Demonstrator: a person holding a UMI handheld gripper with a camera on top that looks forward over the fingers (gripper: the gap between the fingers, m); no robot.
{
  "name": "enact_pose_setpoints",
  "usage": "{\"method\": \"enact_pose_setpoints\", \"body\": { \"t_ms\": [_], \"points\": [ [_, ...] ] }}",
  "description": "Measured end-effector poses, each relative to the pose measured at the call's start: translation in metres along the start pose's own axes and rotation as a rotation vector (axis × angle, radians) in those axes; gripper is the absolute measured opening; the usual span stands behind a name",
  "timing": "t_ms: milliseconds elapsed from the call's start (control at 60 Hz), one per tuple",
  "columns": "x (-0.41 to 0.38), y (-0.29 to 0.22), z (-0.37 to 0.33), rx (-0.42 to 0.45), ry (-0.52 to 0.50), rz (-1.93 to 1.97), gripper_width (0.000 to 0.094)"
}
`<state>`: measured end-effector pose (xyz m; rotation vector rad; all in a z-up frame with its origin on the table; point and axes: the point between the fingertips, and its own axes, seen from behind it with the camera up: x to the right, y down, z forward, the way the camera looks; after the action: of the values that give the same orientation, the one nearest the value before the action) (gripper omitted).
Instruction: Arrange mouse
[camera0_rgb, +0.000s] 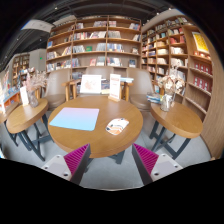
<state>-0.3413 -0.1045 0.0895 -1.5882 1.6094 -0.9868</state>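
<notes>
Brown wooden table, pale blue mat, magenta-padded tongs, white mouse

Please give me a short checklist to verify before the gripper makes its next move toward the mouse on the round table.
1. Gripper fingers open, with nothing between the pink pads: ok.
2. Small white mouse in view, on the round wooden table ahead of the fingers: ok.
3. Pale blue rectangular mouse mat lies flat, beside the mouse: ok.
4. Mouse is on the mat: not ok; it rests on bare wood next to it.
5. Nothing stands between the fingers and the mouse: ok.
6. Exact way the mouse faces: cannot tell, too small.
</notes>
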Motion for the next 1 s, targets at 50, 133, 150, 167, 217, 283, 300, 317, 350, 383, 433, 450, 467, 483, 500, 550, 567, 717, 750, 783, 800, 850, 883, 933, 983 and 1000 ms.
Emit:
{"method": "enact_pose_setpoints", "body": {
  "t_ms": [50,133,150,167,217,283,300,317,350,383,433,450,467,483,500,550,567,717,750,783,800,850,883,933,983,1000],
  "points": [
    [-0.01,-0.003,0.016,-0.007,-0.008,0.004,0.0858],
    [-0.011,0.0,0.03,-0.018,-0.005,0.007,0.0854],
    [-0.011,-0.002,0.043,-0.017,-0.004,0.005,0.0854],
    [-0.011,-0.002,0.05,-0.018,-0.003,0.003,0.0853],
    [-0.009,-0.002,0.067,-0.023,0.003,-0.004,0.0852],
    [-0.008,-0.001,0.085,-0.03,0.009,-0.006,0.0851],
    [-0.008,-0.001,0.09,-0.03,0.011,-0.006,0.0854],
    [-0.008,-0.002,0.094,-0.028,0.012,-0.004,0.0854],
    [-0.007,-0.004,0.102,-0.026,0.017,-0.001,0.0855],
    [-0.007,-0.005,0.109,-0.024,0.02,-0.004,0.0856],
    [-0.004,-0.005,0.118,-0.023,0.026,-0.012,0.0855],
    [-0.005,-0.007,0.124,-0.026,0.031,-0.013,0.0858],
    [-0.002,-0.005,0.125,-0.028,0.034,-0.015,0.0856],
    [-0.002,-0.005,0.129,-0.029,0.036,-0.015,0.0856],
    [-0.002,-0.006,0.132,-0.029,0.037,-0.015,0.0858],
    [-0.002,-0.008,0.142,-0.034,0.038,-0.01,0.0856],
    [-0.002,-0.008,0.145,-0.038,0.038,-0.006,0.0857],
    [-0.001,-0.008,0.174,-0.07,0.028,0.019,0.0857],
    [0.0,-0.007,0.18,-0.078,0.028,0.021,0.0857],
    [0.001,-0.006,0.186,-0.086,0.029,0.021,0.0856],
    [0.001,-0.006,0.189,-0.089,0.029,0.022,0.0856],
    [0.001,-0.005,0.198,-0.098,0.028,0.024,0.0857],
    [0.001,-0.005,0.204,-0.107,0.027,0.029,0.0856],
    [0.001,-0.006,0.212,-0.116,0.027,0.032,0.0853],
    [0.001,-0.009,0.219,-0.123,0.024,0.035,0.0855],
    [0.001,-0.01,0.221,-0.123,0.024,0.036,0.086]
  ]
}}
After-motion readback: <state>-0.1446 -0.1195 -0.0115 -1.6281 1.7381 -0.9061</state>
